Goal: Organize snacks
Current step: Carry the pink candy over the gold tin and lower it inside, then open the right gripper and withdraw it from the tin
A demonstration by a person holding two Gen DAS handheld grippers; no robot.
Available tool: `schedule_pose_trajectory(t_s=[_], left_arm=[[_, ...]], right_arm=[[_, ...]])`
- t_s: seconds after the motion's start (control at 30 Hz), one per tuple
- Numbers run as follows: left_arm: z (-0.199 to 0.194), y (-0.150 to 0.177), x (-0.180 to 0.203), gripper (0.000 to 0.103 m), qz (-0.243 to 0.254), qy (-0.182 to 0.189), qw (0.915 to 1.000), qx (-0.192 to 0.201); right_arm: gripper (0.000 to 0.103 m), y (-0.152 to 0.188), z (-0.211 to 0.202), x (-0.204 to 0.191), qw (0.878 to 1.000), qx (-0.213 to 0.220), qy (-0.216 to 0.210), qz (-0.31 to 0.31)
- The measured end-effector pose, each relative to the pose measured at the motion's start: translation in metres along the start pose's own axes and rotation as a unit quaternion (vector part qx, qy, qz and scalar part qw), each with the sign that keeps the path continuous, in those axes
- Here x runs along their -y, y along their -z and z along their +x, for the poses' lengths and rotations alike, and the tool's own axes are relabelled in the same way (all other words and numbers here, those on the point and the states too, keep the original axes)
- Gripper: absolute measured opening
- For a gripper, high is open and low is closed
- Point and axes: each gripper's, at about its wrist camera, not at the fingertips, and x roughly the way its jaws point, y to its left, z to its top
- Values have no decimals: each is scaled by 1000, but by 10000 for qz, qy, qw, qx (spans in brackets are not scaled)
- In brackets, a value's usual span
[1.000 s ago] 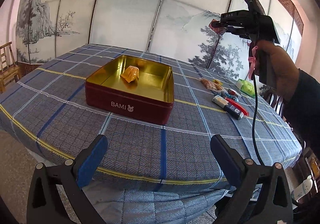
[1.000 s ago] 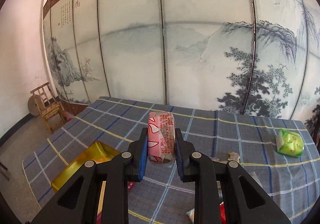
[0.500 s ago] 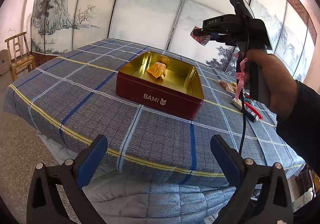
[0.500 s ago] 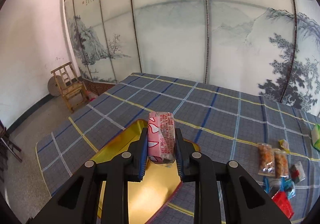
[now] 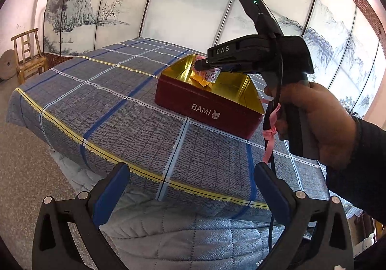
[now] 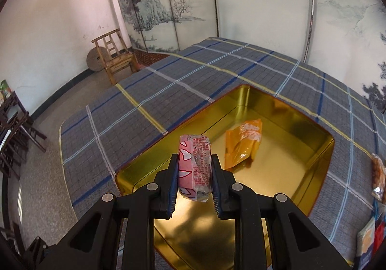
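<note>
Right wrist view: pink snack packet point(image 6: 195, 168) sitting clamped between pads of right tool point(image 6: 194, 180), hanging over open gold-lined tin point(image 6: 323, 156). Orange packet point(image 6: 242, 147) lying inside tin. Tin resting on plaid-covered worktop point(image 6: 168, 91). Left tool point(image 5: 190, 188) standing wide apart, gripping nothing, hovering off worktop edge.

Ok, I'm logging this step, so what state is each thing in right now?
Tin: open, no lid on it, on the table.
Orange packet: lying loose inside the tin.
Pink packet: clamped in the right tool, above the tin.
Right tool: shut on the pink packet.
Left tool: open, empty.
</note>
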Motion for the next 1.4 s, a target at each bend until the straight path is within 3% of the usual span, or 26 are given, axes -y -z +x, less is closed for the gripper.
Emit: schedule_pose_trajectory(t_s=[0.23, 0.7, 1.4], left_arm=[[3, 1, -2, 101, -14, -15, 10000, -37], [7, 1, 0, 101, 3, -60, 9999, -107], [8, -2, 9, 101, 183, -145, 9996, -176]], right_arm=[[25, 10, 23, -8, 9988, -371, -303, -73], [25, 15, 35, -14, 9972, -575, -441, -191], [28, 18, 40, -11, 9972, -584, -429, -188]])
